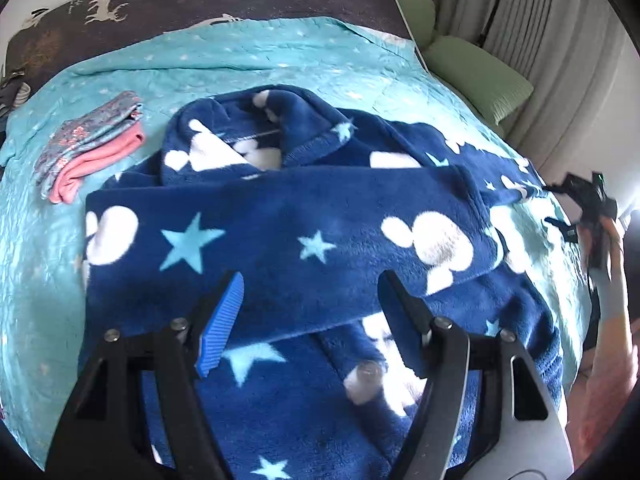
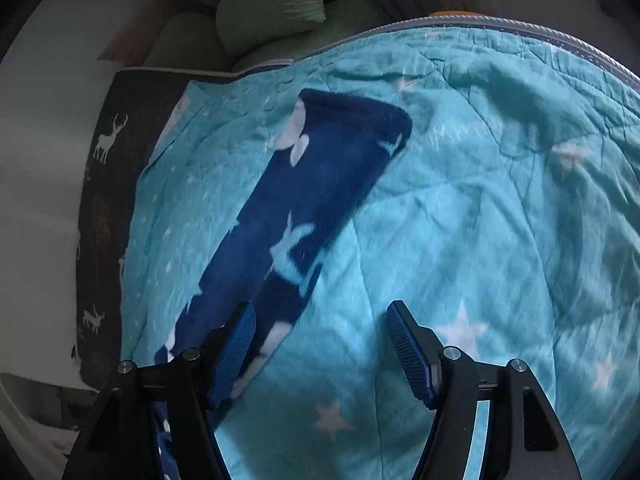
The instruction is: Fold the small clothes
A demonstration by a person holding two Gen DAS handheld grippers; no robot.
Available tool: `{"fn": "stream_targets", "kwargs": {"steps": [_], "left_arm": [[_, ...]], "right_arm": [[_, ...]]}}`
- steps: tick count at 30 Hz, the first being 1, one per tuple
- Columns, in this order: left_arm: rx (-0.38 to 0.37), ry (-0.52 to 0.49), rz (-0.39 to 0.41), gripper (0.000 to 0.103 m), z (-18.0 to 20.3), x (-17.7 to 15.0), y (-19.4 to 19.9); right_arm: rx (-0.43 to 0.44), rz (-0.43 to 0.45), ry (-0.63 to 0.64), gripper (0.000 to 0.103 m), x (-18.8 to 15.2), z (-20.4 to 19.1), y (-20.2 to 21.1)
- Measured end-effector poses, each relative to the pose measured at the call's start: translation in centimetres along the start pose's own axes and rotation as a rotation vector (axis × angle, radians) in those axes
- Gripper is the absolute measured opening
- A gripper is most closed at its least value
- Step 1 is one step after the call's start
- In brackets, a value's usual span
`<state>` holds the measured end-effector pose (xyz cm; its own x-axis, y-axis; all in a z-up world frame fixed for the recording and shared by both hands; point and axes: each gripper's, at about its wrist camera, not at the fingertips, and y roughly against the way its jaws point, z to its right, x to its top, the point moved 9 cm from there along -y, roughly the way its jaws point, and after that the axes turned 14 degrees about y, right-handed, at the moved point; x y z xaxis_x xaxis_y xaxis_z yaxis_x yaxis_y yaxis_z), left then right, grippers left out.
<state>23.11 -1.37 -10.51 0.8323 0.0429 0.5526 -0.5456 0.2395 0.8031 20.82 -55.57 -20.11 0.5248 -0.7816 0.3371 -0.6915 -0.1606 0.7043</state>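
since the navy fleece top with white mouse-head shapes and pale blue stars (image 1: 320, 216) is spread flat on the turquoise star-print quilt (image 1: 248, 60), collar away from the camera, with one sleeve already laid straight across the chest, it looks to me like the fold is about halfway, and the left gripper (image 1: 310, 294) hangs just above that crossed sleeve with its blue ribbed pads apart and nothing between them, angled down at the fabric. a small folded stack of grey floral and pink clothes (image 1: 90, 146) sits off to the side on the quilt, clear of the top, probably the done pile. at the far edge of that same view a hand holds the right gripper (image 1: 582, 202) near the other sleeve's end, too blurry there to read the jaws. over in the right wrist view, the right gripper (image 2: 320, 344) is tilted down over the quilt, jaws open and empty, and the other navy fleece sleeve (image 2: 320, 200) stretches out away from it, passing under one of the pads (image 2: 236, 344). my guess is that sleeve gets picked up next and folded in too.
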Motion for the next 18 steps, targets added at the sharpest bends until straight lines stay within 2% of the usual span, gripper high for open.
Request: {"fn": "stream_targets", "kwargs": {"steps": [5,10,11,13,14,16,18], "left_arm": [[0.073,-0.006,0.009,0.07,-1.4,0.3,0.2],[0.096,0.034,0.025,0.07,-2.7,1.3,0.9],[0.099,0.035,0.026,0.07,-2.7,1.4,0.9],[0.089,0.033,0.023,0.07,-2.4,1.6,1.0],[0.08,0.033,0.021,0.07,-2.3,1.6,1.0],[0.067,0.032,0.015,0.07,-2.0,1.7,0.8],[0.06,0.043,0.007,0.07,-2.0,1.8,0.1]], "right_arm": [[-0.029,-0.013,-0.022,0.07,2.3,0.0,-2.4],[-0.01,0.019,-0.086,0.071,4.2,0.3,-3.7],[-0.003,0.027,-0.095,0.065,4.6,0.6,-3.7],[-0.002,0.044,-0.09,0.034,5.4,0.5,-3.8],[0.001,0.04,-0.078,0.008,5.8,0.4,-4.0],[0.003,0.045,-0.065,0.008,6.1,0.0,-4.0],[0.011,0.088,-0.003,0.008,6.3,-1.9,-3.0]]}}
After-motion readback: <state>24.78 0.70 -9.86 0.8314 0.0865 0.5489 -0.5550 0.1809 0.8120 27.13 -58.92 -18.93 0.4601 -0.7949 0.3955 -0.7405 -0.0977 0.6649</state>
